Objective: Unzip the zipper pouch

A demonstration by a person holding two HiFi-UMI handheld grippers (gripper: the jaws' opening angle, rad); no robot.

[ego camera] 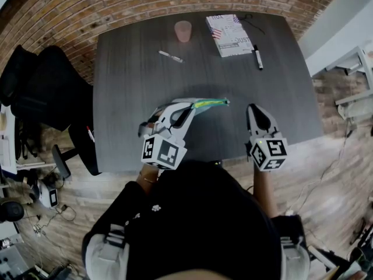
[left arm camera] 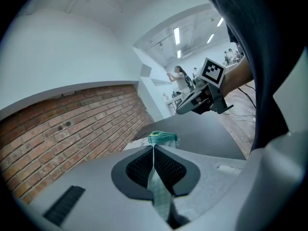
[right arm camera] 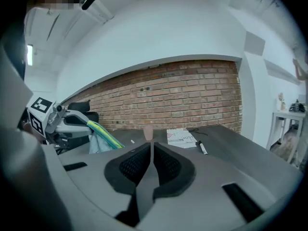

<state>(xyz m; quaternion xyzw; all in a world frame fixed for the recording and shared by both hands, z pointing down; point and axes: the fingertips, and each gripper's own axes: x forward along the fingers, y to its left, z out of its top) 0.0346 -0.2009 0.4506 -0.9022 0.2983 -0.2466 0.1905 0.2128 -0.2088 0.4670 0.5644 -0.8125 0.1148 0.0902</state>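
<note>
- The left hand-held gripper (ego camera: pixel 187 111) is clamped tight on one end of the zipper pouch (ego camera: pixel 211 102), holding it above the bench (ego camera: pixel 134 69).
- The right hand-held gripper (ego camera: pixel 255 111) is near the pouch's free end, jaws slightly parted and empty.
- How far the zip is open cannot be told.

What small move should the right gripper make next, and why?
Probably bring the right gripper left to the free end of the pouch to seek the zipper pull: the left gripper clamps the pouch, while the right one is empty and apart from it.
</note>
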